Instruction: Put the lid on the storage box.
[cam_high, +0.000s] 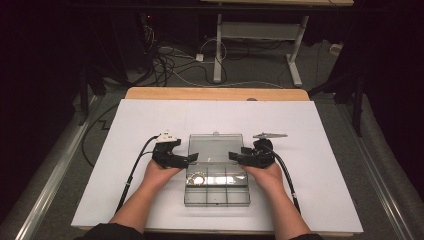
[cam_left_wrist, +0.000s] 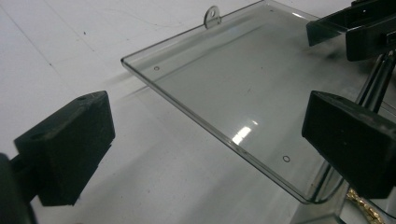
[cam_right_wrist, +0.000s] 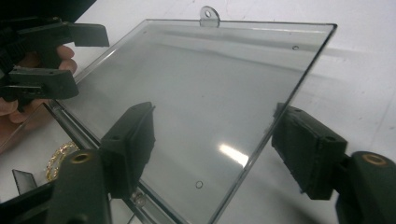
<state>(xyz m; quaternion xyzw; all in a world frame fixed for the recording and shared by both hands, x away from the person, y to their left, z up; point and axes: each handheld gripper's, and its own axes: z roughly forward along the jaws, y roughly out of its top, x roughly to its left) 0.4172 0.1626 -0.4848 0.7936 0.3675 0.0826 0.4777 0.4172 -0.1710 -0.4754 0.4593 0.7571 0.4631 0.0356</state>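
A clear plastic compartment box (cam_high: 217, 192) lies on the white table with its lid (cam_high: 216, 146) swung open and back. A gold chain (cam_high: 196, 178) rests in one left compartment. My left gripper (cam_high: 191, 159) is at the lid's left side, open wide, with the lid's (cam_left_wrist: 224, 84) corner edge between its jaws and touching neither. My right gripper (cam_high: 234, 156) is at the lid's right side. It stands open astride the lid's (cam_right_wrist: 201, 79) side edge, with gaps at both pads. The left gripper (cam_right_wrist: 46, 56) and the chain (cam_right_wrist: 58, 158) also appear in the right gripper view.
A small grey metal tool (cam_high: 270, 135) lies on the white sheet (cam_high: 325, 165) just beyond the right gripper. The right gripper (cam_left_wrist: 355, 28) reaches into the top right of the left gripper view. Past the table's far wooden edge (cam_high: 215, 93) are cables and a desk frame on the floor.
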